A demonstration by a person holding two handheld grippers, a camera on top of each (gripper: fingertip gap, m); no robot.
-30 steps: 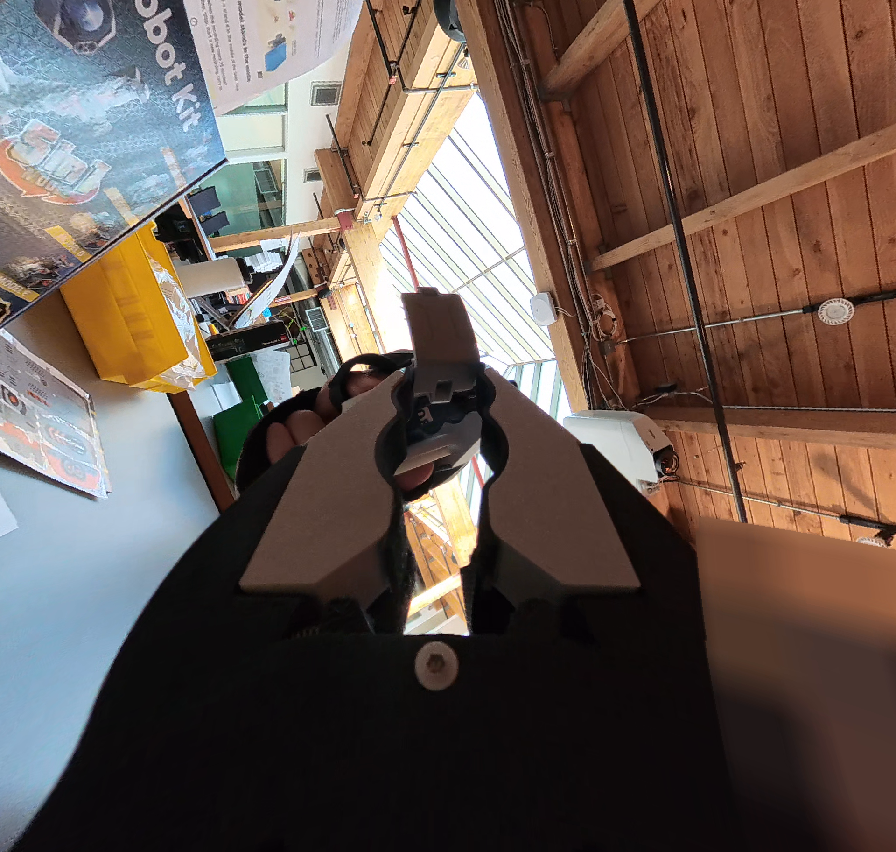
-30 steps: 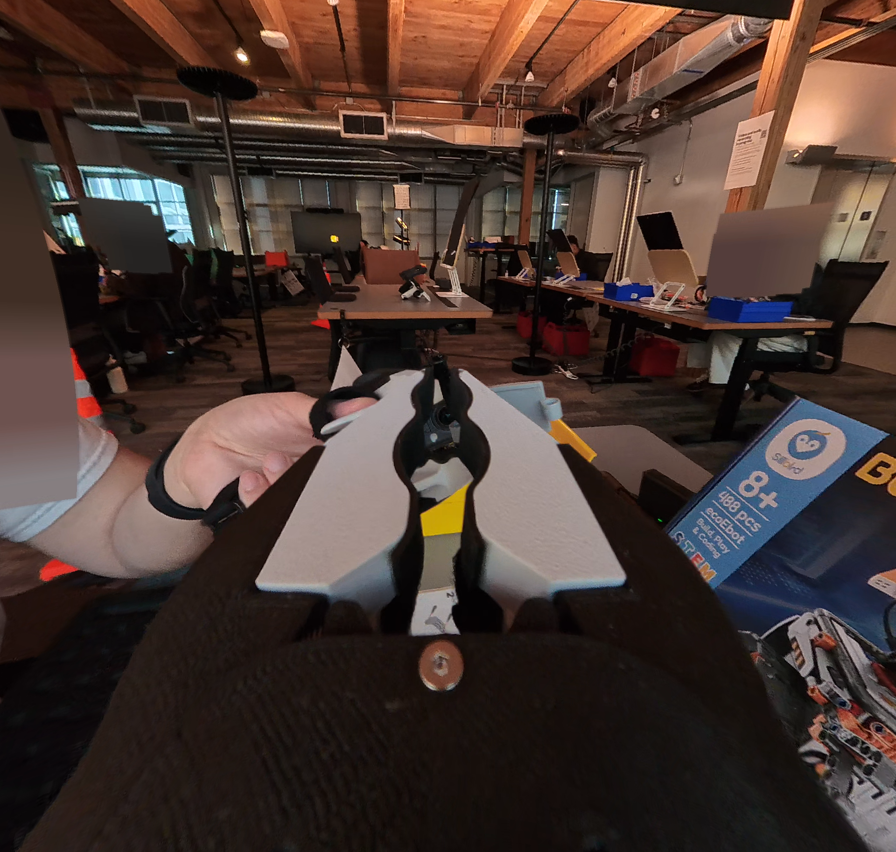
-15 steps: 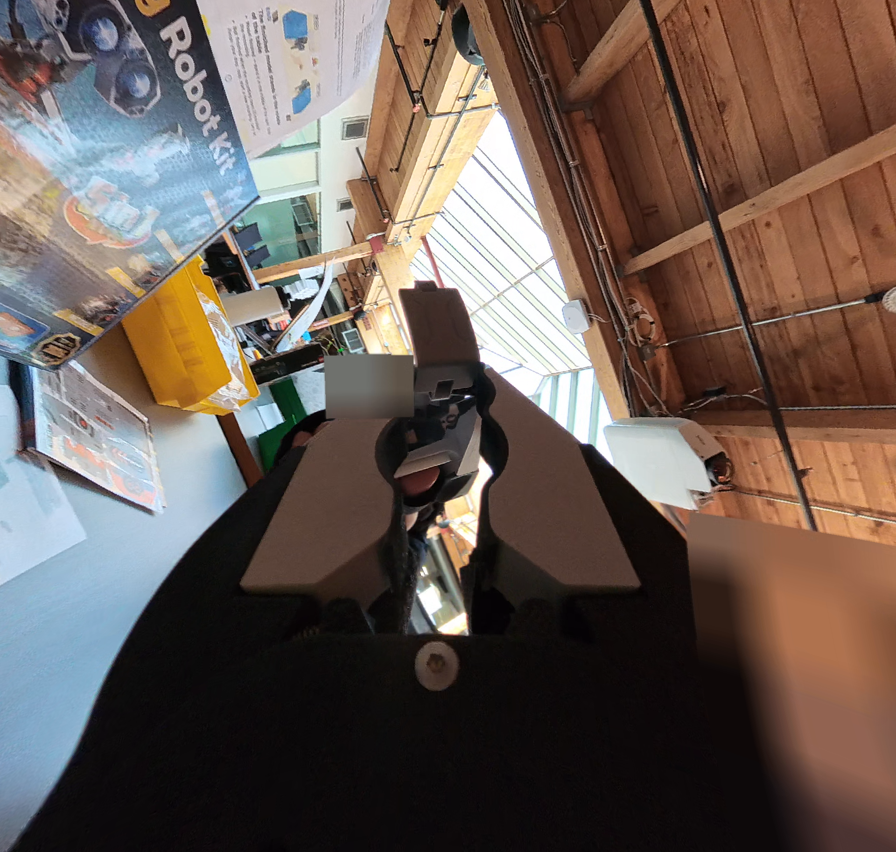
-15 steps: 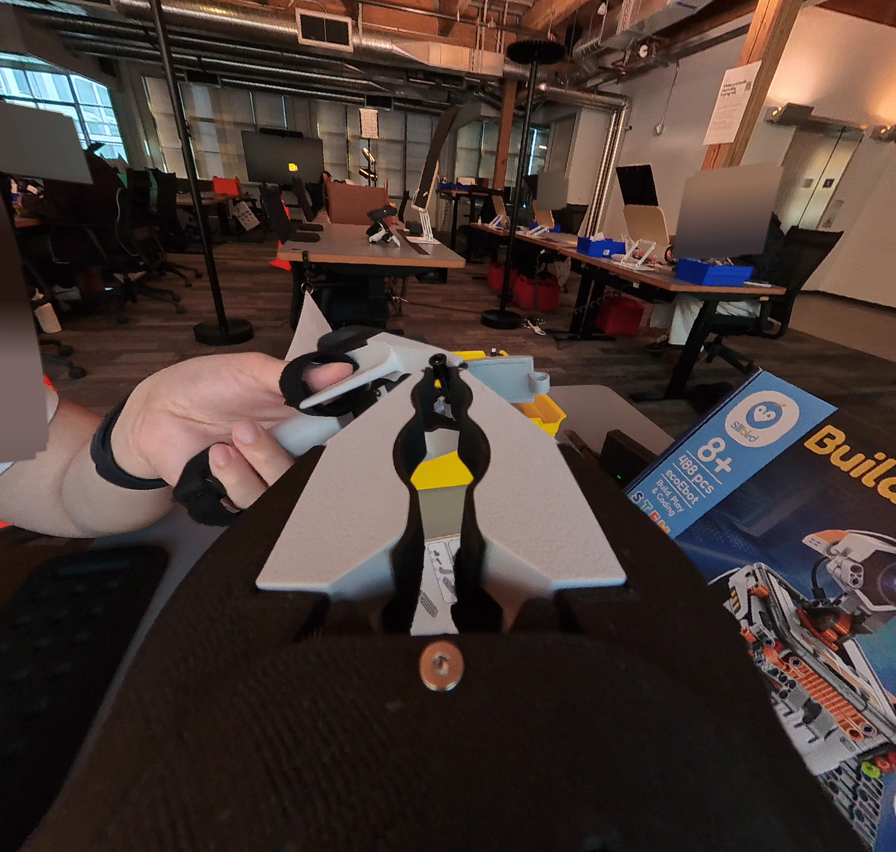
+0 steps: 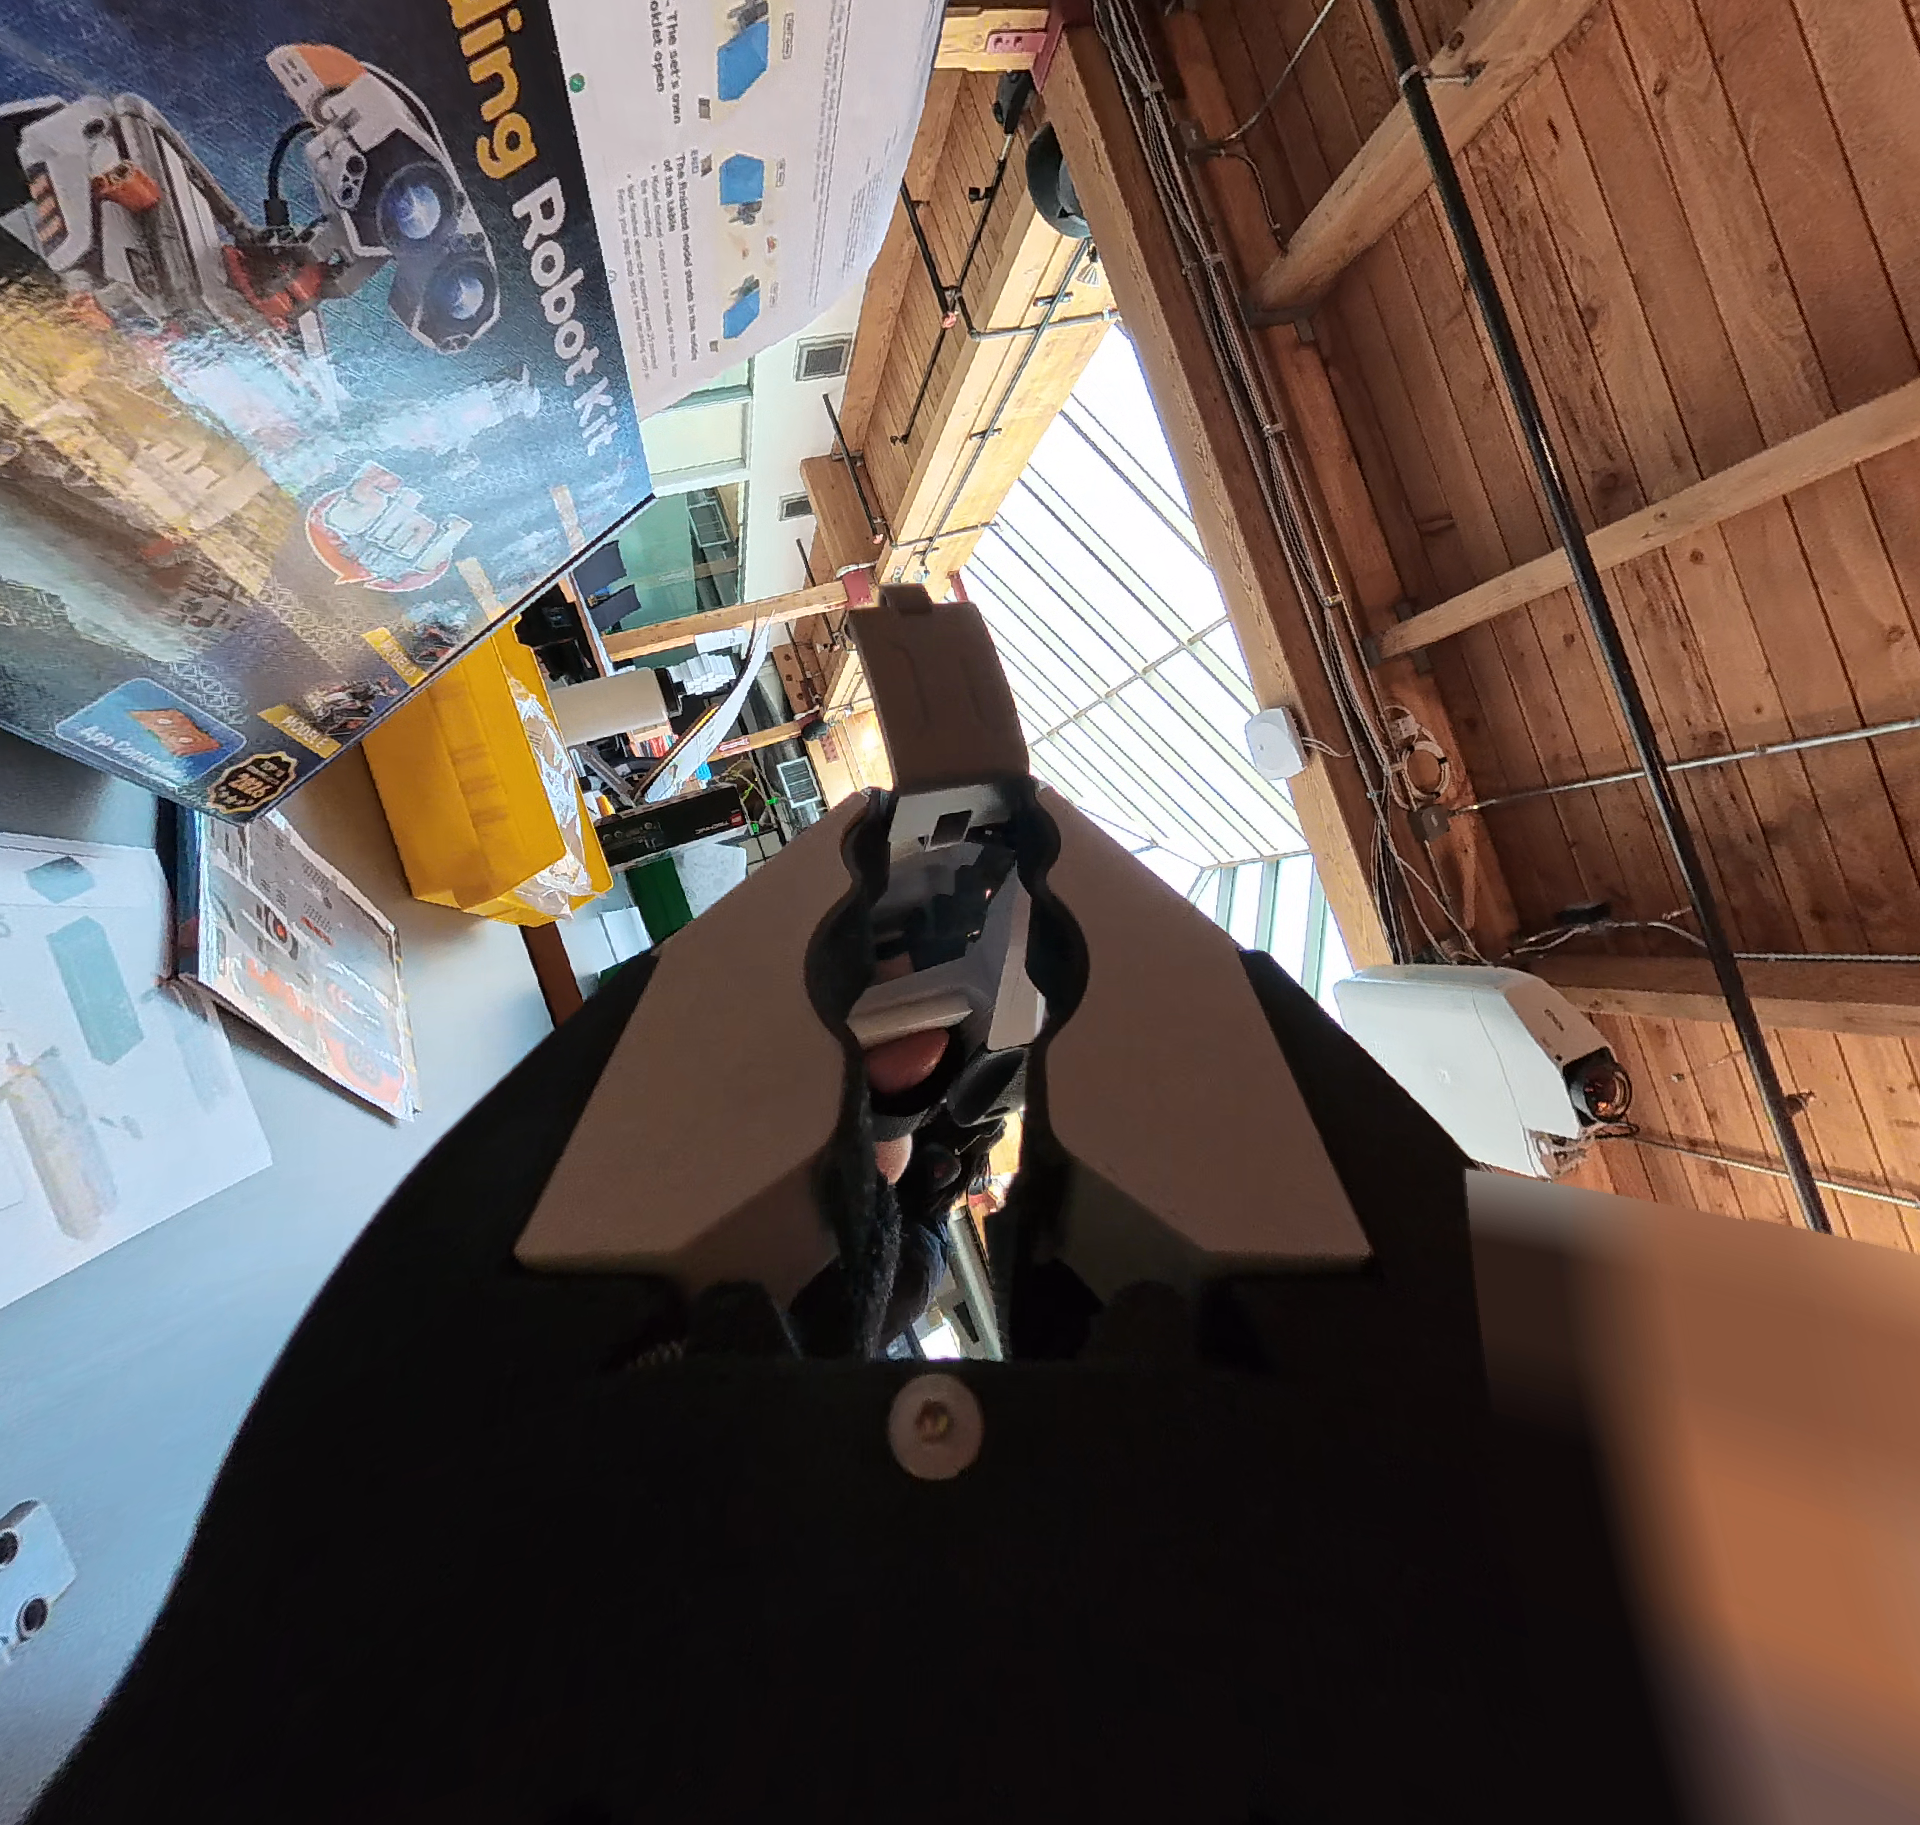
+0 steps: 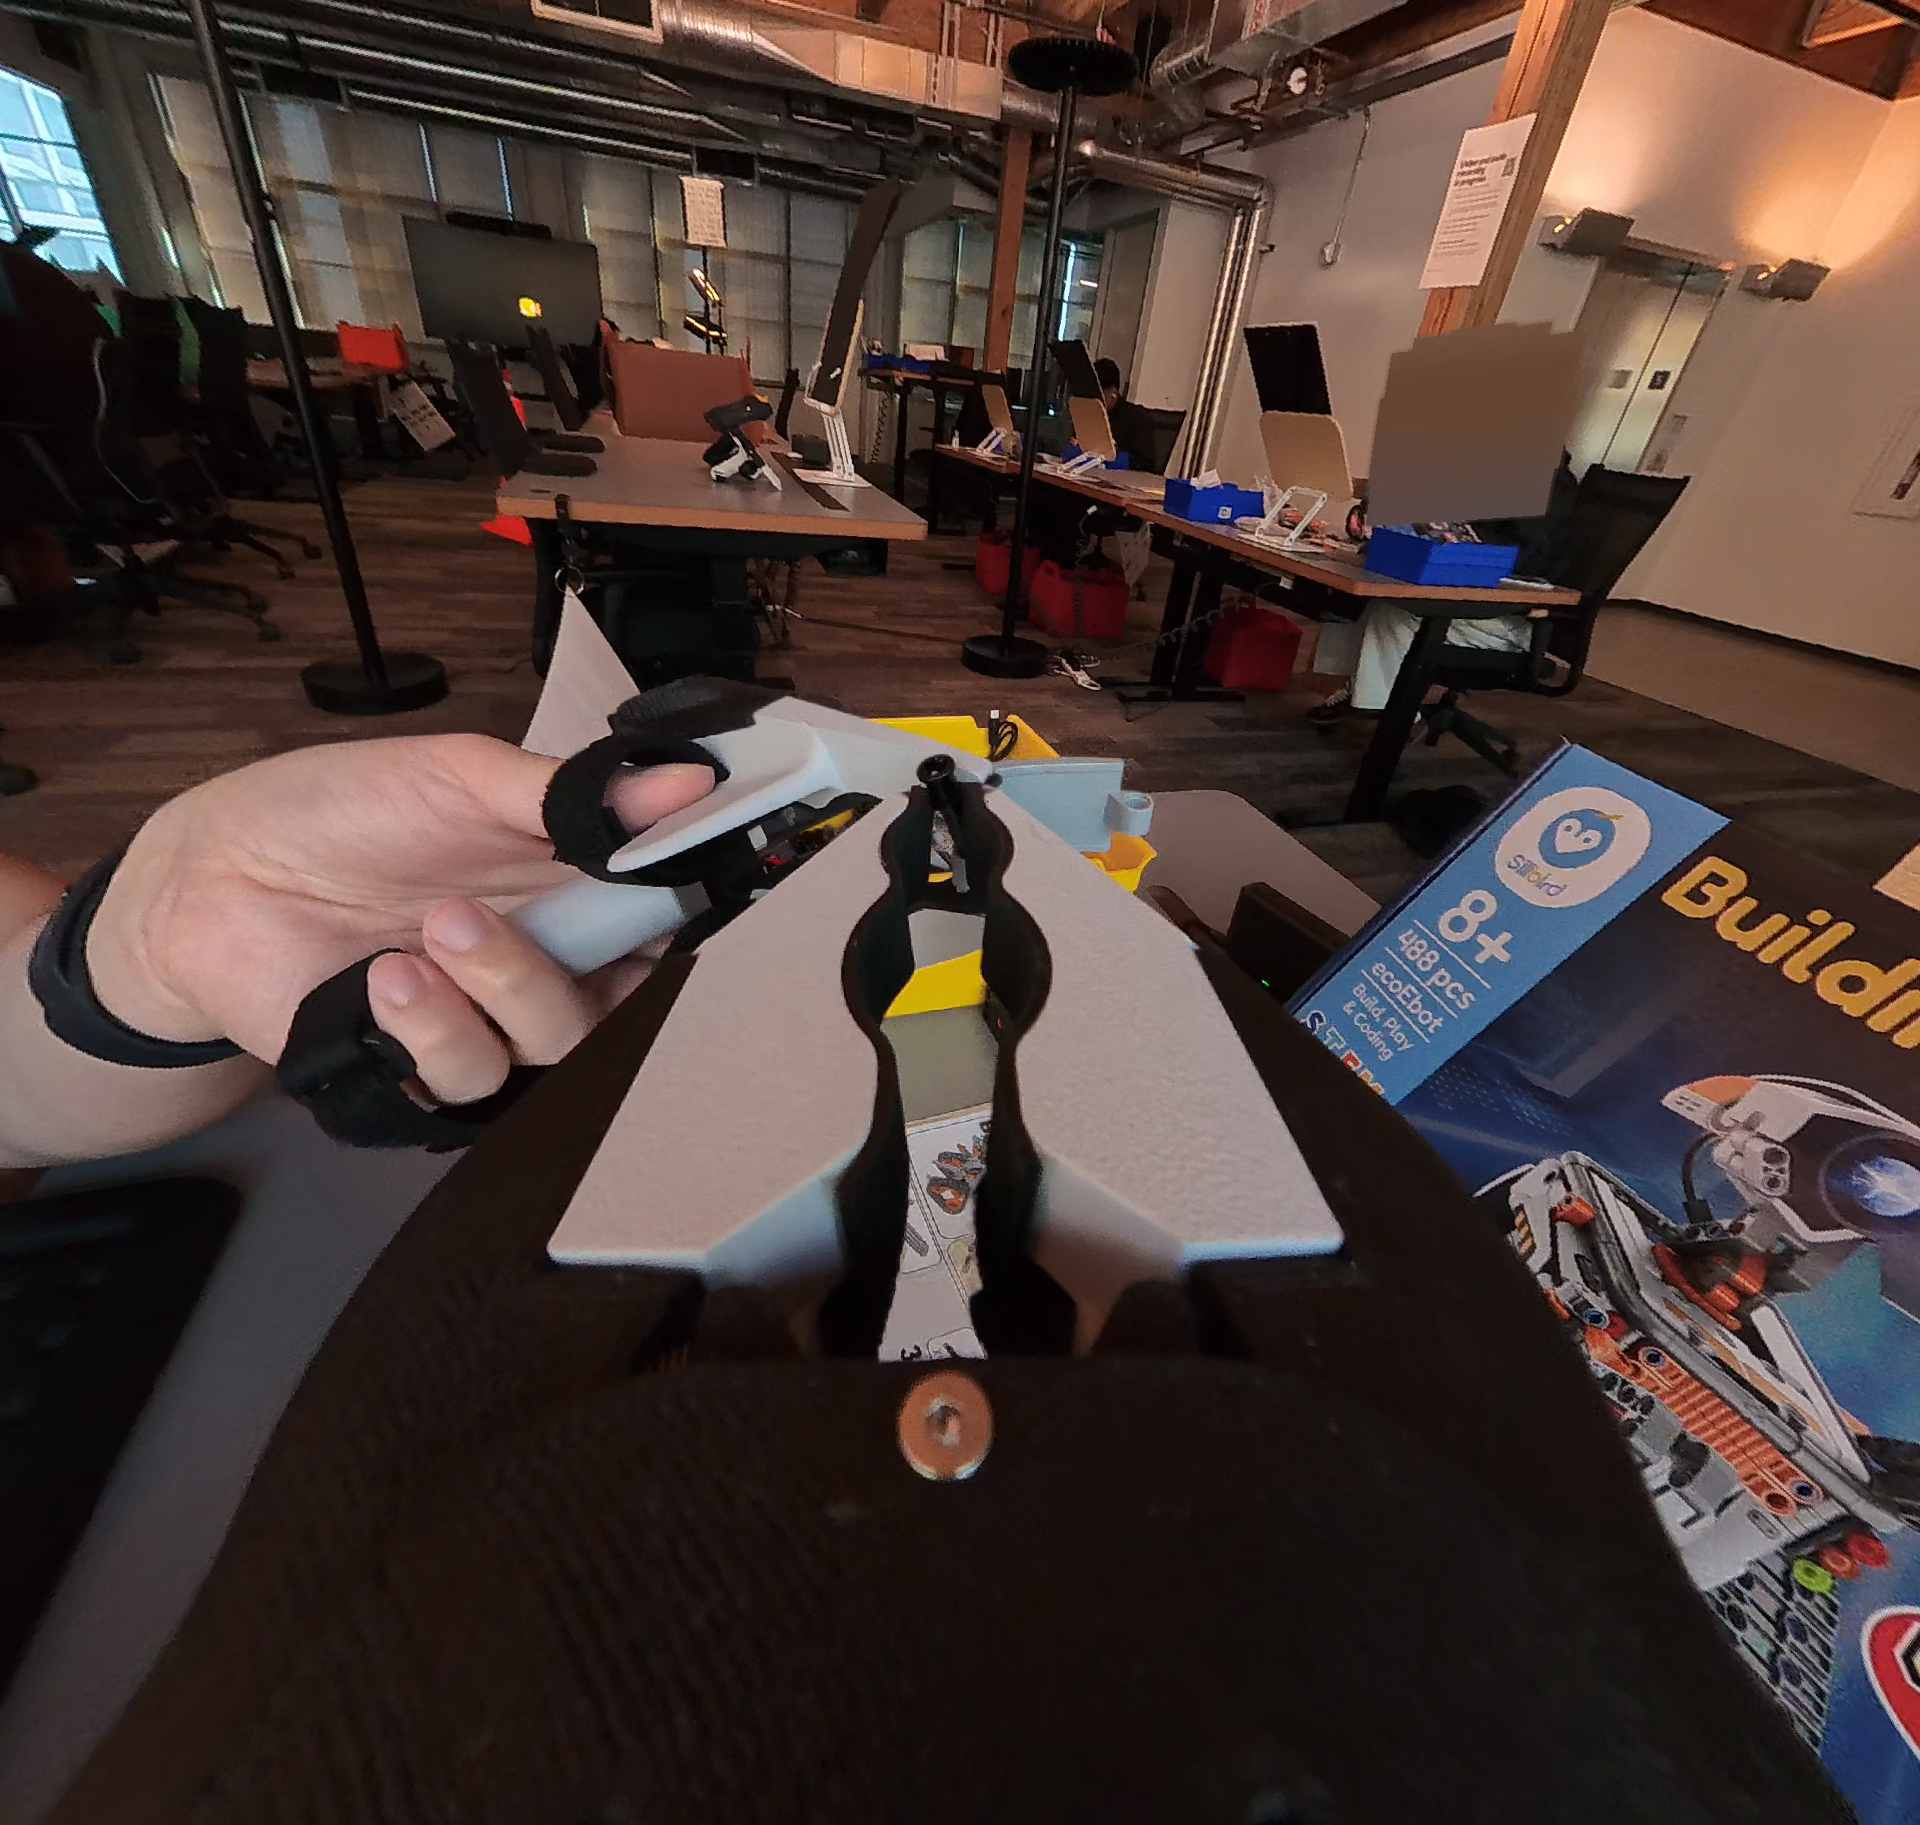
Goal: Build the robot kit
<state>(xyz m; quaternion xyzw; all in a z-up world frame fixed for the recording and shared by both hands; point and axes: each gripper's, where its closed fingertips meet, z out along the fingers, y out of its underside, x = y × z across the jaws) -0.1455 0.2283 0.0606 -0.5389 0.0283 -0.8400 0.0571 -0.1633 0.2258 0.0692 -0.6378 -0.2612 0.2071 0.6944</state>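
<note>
My left gripper (image 5: pixel 940 804) is shut on a light grey plastic piece (image 5: pixel 935 695) that sticks out past its fingertips. The same piece shows in the right wrist view (image 6: pixel 1070 788), with a person's hand (image 6: pixel 312 892) holding the left gripper's handle at the left. My right gripper (image 6: pixel 940 804) has its fingertips together on a small black pin (image 6: pixel 938 769). The pin's head sits right beside the grey piece; I cannot tell whether they touch. Both grippers are held above the grey table (image 6: pixel 1226 840). Through the left gripper's gap I see a thumb and grey parts of the other gripper.
A large blue building-kit box (image 6: pixel 1662 1100) lies at the right, and also shows in the left wrist view (image 5: pixel 260 373). A yellow parts bin (image 5: pixel 468 788) stands behind. An instruction booklet (image 5: pixel 301 954) and a white sheet (image 5: pixel 94 1048) lie on the table. The tips of both grippers are at nearly the same place.
Both views have swung toward the table, so the box and papers fill more of them. The left hand and its grey piece have come closer to my right gripper's tips.
</note>
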